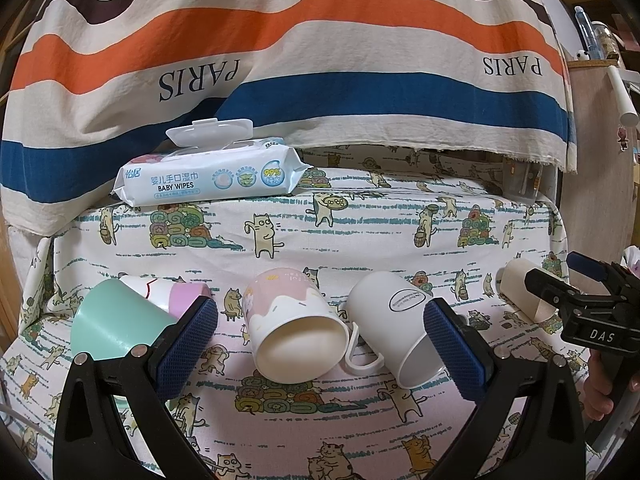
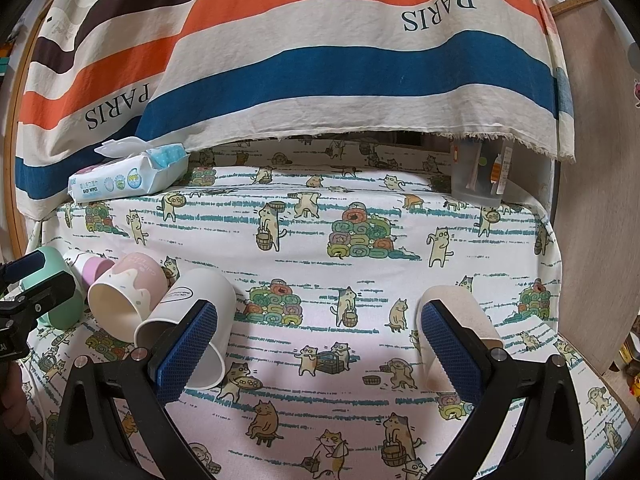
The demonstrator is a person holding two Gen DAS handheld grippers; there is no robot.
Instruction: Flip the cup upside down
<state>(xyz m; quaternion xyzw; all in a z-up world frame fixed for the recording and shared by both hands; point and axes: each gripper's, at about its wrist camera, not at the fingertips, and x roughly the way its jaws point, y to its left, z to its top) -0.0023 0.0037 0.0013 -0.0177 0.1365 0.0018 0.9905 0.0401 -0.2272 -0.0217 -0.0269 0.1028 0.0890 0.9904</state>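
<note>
Left gripper (image 1: 320, 344) fingers spread wide around the pink cup (image 1: 296, 328).

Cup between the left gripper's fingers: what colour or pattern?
The cup is pink on top over cream-white, with a wavy border; clearest in the left wrist view.

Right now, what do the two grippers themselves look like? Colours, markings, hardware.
Both match: the left gripper and right gripper have black plastic arms with round silver fasteners and blue fingertips with a fine grid texture. Seen from the left camera, the right gripper's body carries white "DAS" lettering. A bare hand grips its handle; no sleeve shows.
</note>
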